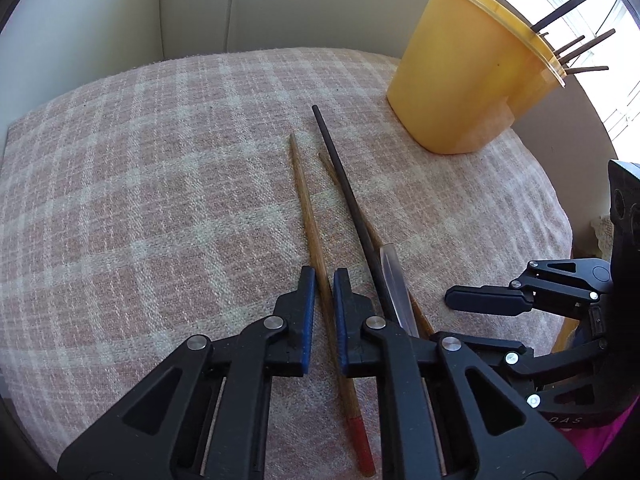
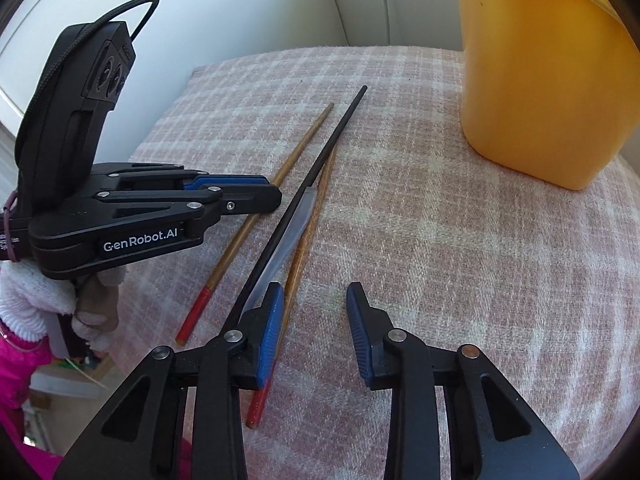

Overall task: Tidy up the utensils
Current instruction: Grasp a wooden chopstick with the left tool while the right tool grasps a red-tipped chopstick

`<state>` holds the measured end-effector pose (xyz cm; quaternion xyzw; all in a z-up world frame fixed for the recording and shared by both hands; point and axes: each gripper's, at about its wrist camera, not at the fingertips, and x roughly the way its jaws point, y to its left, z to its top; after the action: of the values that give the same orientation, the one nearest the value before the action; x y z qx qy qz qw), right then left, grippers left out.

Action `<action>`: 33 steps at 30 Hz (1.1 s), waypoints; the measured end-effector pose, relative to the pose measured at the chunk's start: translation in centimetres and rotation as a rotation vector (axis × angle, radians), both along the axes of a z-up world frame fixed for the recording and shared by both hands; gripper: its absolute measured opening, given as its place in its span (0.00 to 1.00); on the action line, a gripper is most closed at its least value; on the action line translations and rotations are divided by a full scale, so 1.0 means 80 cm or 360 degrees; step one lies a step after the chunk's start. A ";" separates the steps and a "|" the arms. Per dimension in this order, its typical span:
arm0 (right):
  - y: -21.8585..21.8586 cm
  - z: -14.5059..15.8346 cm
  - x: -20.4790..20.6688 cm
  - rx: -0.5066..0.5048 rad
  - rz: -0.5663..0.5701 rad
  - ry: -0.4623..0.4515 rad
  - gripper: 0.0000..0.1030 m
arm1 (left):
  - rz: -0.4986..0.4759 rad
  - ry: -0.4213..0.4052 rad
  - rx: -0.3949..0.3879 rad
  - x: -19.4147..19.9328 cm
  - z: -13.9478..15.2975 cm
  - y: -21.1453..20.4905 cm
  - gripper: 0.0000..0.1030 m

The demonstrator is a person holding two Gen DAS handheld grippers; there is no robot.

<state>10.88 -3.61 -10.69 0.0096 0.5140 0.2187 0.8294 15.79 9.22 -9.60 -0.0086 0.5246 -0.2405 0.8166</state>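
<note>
Pink-and-cream checked cloth covers the tabletop, pale wall behind. At upper right of the left wrist view stands my yellow holder, dark sticks already poking from its rim. Mid-frame lie the loose ones: a black chopstick, a clear-handled utensil beside it, and two red-tipped wooden chopsticks. My left hand-held gripper is nearly closed around the nearer wooden chopstick; whether the pads truly pinch it, I can't tell. The stick's long axis runs straight ahead along my fingers, tip away. My right hand-held gripper hangs wide open, empty, just right of the other wooden chopstick. Left is nearer; I'd lift toward the holder.
</note>
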 end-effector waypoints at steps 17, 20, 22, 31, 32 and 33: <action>0.038 -0.005 0.045 -0.0158 0.0029 0.0043 0.20 | 0.0041 0.0033 0.0066 0.019 0.001 0.012 0.07; 0.038 -0.004 0.062 -0.0141 0.0030 0.0093 0.19 | 0.0032 0.0043 0.0056 0.030 0.000 0.011 0.07; 0.039 -0.003 0.070 -0.0143 0.0037 0.0118 0.17 | 0.0011 0.0043 0.0050 0.037 -0.001 0.012 0.07; 0.022 0.006 0.069 -0.0109 0.0008 0.0116 0.05 | 0.0096 0.0031 -0.0106 0.035 0.012 0.053 0.04; 0.018 0.008 0.067 -0.0091 -0.0001 0.0109 0.05 | 0.0109 0.0021 -0.0123 0.035 0.015 0.058 0.04; 0.013 0.012 0.064 -0.0073 -0.0008 0.0103 0.05 | 0.0123 0.0006 -0.0139 0.033 0.020 0.062 0.04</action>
<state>16.03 -2.55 -9.75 -0.0010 0.5455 0.2044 0.8128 18.46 14.18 -8.00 -0.0651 0.5145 -0.2314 0.8231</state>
